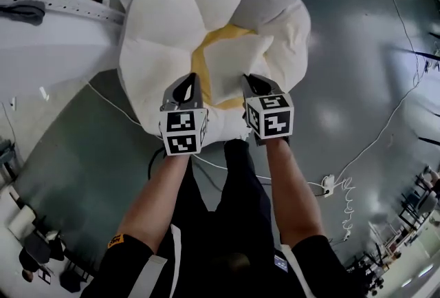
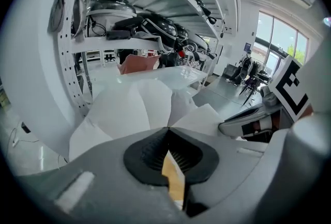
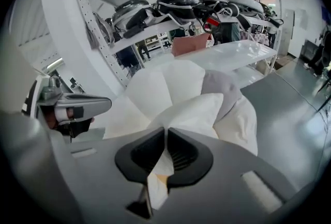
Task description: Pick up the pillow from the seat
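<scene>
A white pillow point(image 1: 234, 66) lies on the yellow middle of a flower-shaped seat point(image 1: 161, 21) with white petals and one grey petal. My left gripper point(image 1: 187, 89) is shut on the pillow's near left edge, and a fold of yellowish cloth is pinched between its pads point(image 2: 168, 140). On the near right edge my right gripper point(image 1: 256, 87) is shut too, with white cloth bunched between its pads point(image 3: 164, 140). The pillow point(image 3: 194, 112) rises just beyond the right jaws, in front of the seat's petals point(image 3: 155, 88). From the left gripper view the pillow point(image 2: 201, 117) shows to the right of the jaws.
A white rack of shelves point(image 3: 170, 0) with dark helmets stands behind the seat. A white table point(image 1: 48, 35) is at the left. Cables and a power strip point(image 1: 328, 184) lie on the grey floor point(image 1: 364, 49) to the right. The person's legs stand just below the seat.
</scene>
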`<state>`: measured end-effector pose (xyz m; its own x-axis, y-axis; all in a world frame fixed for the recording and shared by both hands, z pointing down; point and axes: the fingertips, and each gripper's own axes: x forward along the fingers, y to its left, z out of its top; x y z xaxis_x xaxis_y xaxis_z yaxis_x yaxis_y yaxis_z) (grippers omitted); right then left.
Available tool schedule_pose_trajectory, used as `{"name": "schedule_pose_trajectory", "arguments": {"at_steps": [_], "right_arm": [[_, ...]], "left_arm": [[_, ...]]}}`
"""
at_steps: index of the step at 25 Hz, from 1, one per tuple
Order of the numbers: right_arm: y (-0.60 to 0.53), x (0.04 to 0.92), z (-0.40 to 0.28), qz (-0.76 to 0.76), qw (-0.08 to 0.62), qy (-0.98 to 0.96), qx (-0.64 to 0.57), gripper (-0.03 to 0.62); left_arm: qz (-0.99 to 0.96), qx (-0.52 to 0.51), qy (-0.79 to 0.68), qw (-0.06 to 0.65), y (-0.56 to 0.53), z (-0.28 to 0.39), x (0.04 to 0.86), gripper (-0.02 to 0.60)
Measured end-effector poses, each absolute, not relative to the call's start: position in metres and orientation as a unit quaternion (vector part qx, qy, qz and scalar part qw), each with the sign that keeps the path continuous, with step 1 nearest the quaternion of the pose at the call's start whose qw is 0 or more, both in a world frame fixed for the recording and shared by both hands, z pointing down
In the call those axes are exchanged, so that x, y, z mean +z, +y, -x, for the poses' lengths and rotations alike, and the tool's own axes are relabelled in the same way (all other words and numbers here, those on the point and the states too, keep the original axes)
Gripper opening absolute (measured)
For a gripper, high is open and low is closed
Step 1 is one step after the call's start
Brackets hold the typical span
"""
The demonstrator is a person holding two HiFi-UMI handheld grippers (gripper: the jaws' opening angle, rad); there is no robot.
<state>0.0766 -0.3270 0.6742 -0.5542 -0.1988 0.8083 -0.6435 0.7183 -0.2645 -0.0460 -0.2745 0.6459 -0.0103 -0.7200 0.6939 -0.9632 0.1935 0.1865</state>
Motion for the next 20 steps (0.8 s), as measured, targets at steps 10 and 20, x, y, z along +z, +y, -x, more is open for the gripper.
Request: {"name": "schedule_pose_trajectory", "arguments": {"at_steps": [10, 20], "right_arm": [[-0.296, 0.573, -0.066, -0.299, 0.357, -0.841, 0.276, 0.021], [-0.257, 0.499, -0.060, -0.331, 0.337, -0.841, 0.263, 0.021]], "left_arm": [[-0.649, 0.171, -0.665, 0.329, -0.251, 0.044, 0.562, 0.003], [-0.697, 0.164, -0.626, 0.309, -0.214, 0.062, 0.498, 0.003]]}}
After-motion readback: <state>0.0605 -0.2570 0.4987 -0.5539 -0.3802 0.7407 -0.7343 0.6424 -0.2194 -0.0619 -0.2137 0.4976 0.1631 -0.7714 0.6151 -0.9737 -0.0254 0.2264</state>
